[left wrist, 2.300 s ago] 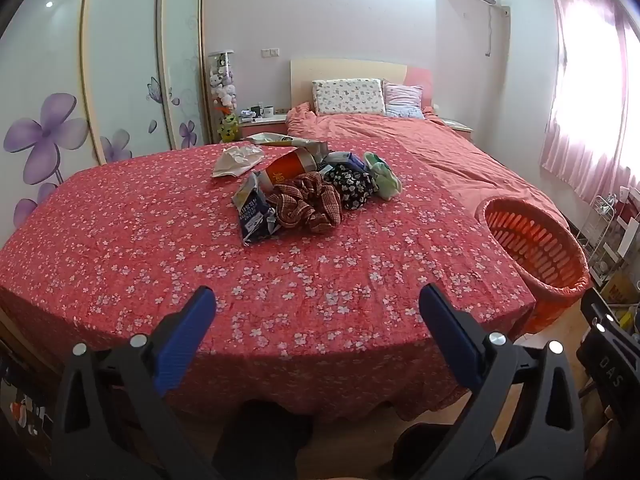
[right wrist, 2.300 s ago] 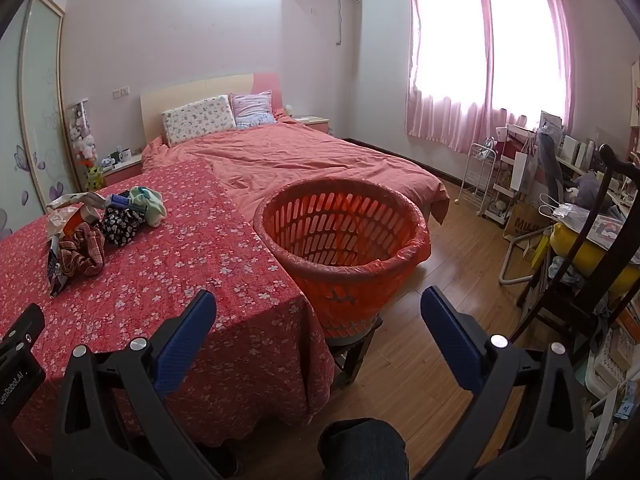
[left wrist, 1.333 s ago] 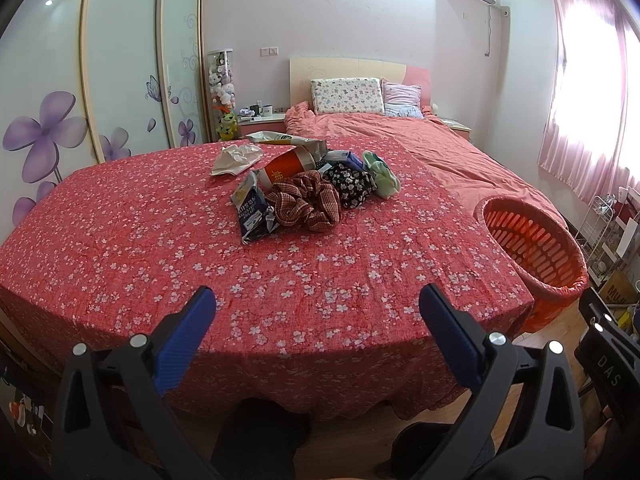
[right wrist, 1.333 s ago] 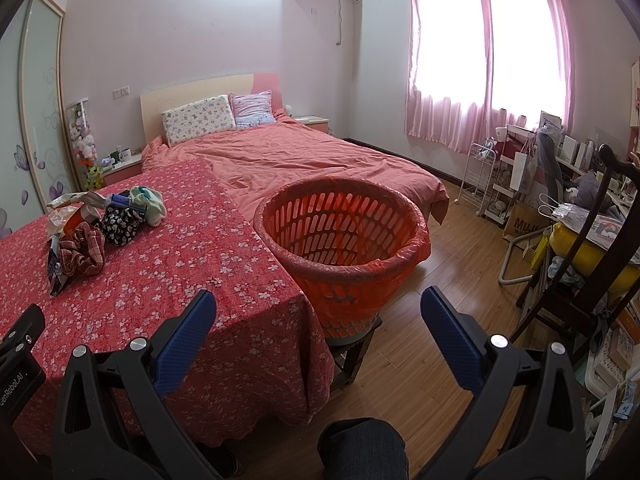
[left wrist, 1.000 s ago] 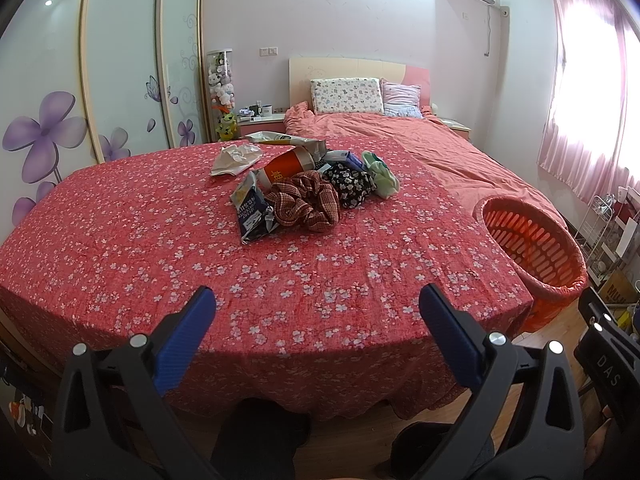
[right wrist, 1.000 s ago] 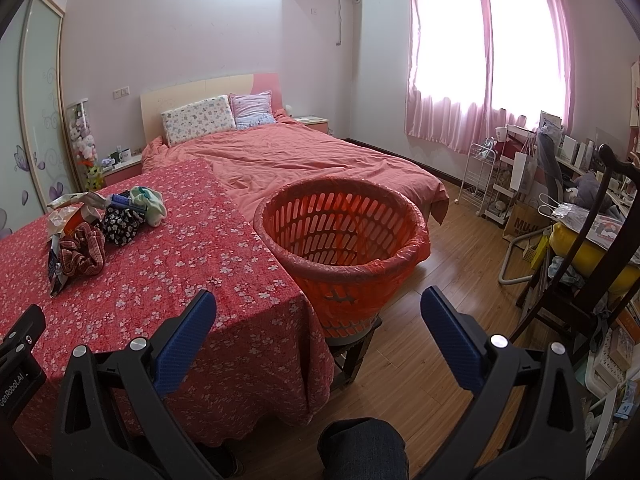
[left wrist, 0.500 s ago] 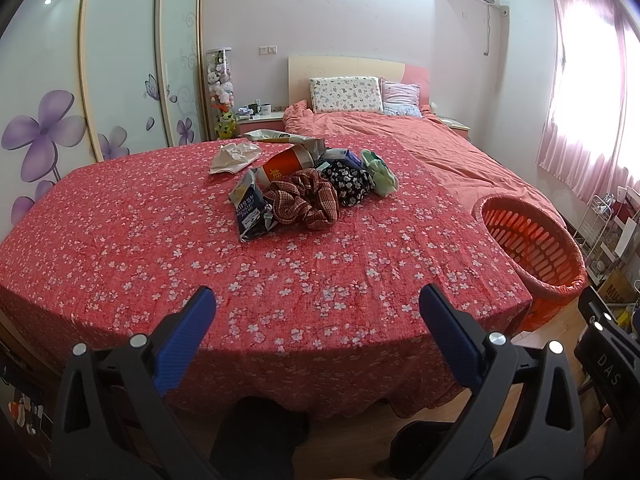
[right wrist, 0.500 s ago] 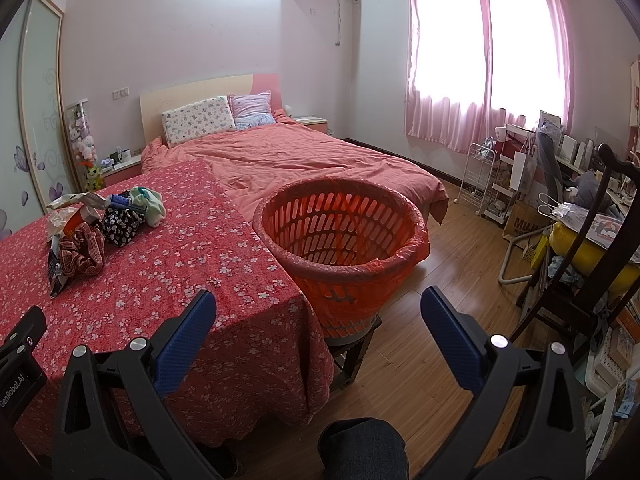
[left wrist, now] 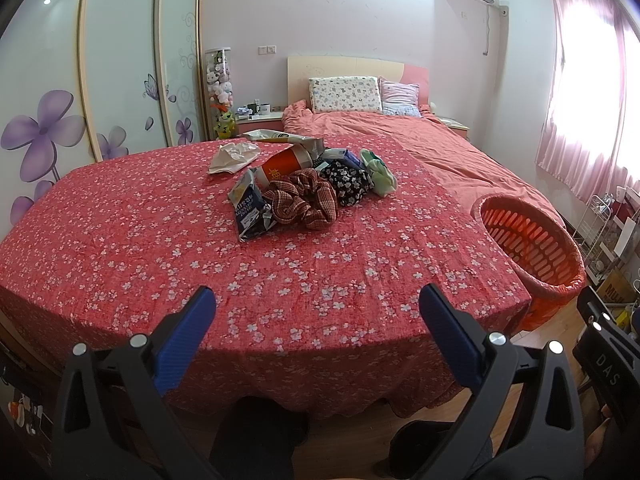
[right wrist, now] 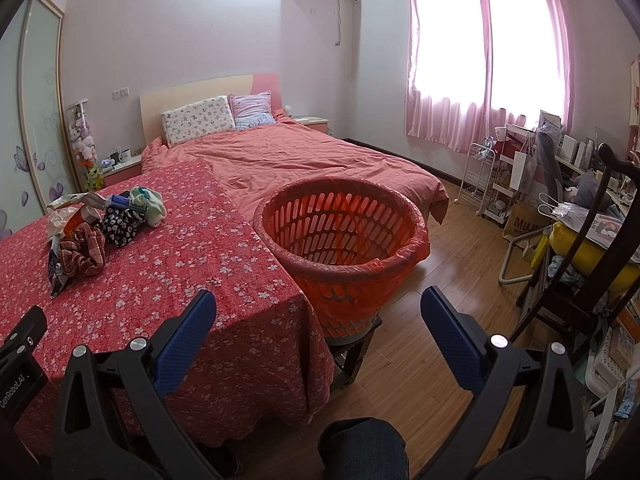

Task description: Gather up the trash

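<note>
Your left gripper (left wrist: 316, 300) sits low in the frame with its blue pads (left wrist: 186, 338) spread wide and nothing between them, hanging over the near edge of the table with the red flowered cloth (left wrist: 160, 248). Compared with the frames from two seconds back, the whole scene has slid slightly downward and closer in your left view: you have eased the gripper a little forward, toward the pile.

The trash pile (left wrist: 308, 184) lies in the upper middle of the left view, well apart from your pads. In it you can pick out a dark blue snack bag (left wrist: 249, 212) at the left, a checked brown cloth (left wrist: 304, 202) just beside it, an orange cup (left wrist: 286, 164) behind, a black flowered pouch (left wrist: 348, 180), a pale green cloth (left wrist: 380, 174) at the right, and a crumpled white paper (left wrist: 234, 156) at the upper left.

Your right gripper (right wrist: 318, 300) is also spread wide and empty, at the bottom of its frame, and its view has barely changed. The orange basket (right wrist: 340, 240), lined with a red bag, stands in the centre of that view on a low stool (right wrist: 352, 344), just beside the table's right edge.

A bed (right wrist: 300, 160) with two pillows fills the background.
</note>
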### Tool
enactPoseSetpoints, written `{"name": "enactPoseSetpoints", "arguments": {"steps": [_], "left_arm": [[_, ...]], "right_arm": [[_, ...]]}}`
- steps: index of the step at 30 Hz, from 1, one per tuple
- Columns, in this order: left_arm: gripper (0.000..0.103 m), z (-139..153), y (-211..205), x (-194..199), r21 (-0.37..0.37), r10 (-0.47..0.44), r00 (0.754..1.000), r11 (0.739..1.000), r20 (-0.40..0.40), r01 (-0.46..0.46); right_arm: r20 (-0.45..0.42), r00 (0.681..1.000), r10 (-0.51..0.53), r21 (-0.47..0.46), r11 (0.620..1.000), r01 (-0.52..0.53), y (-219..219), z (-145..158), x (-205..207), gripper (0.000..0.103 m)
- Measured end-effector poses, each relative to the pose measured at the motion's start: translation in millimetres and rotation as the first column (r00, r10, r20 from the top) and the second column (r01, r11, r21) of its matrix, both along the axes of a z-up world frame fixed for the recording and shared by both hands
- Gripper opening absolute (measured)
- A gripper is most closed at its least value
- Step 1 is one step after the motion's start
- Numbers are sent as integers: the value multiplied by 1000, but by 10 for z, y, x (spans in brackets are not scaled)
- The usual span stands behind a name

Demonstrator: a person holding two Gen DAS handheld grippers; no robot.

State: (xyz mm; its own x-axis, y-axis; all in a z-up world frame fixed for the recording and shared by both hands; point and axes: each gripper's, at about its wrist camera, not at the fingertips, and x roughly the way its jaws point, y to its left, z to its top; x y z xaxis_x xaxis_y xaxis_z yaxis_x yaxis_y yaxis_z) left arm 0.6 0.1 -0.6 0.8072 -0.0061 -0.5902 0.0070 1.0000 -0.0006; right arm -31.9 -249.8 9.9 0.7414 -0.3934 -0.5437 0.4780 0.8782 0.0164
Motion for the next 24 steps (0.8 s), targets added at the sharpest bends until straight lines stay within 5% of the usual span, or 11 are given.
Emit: {"name": "enactPoseSetpoints", "arguments": {"steps": [24], "left_arm": [[99, 8, -38, -31, -2, 0, 1000, 1000, -5, 0]], "right_arm": [[1, 1000, 0, 0, 1000, 0, 3, -2, 22, 101]]}}
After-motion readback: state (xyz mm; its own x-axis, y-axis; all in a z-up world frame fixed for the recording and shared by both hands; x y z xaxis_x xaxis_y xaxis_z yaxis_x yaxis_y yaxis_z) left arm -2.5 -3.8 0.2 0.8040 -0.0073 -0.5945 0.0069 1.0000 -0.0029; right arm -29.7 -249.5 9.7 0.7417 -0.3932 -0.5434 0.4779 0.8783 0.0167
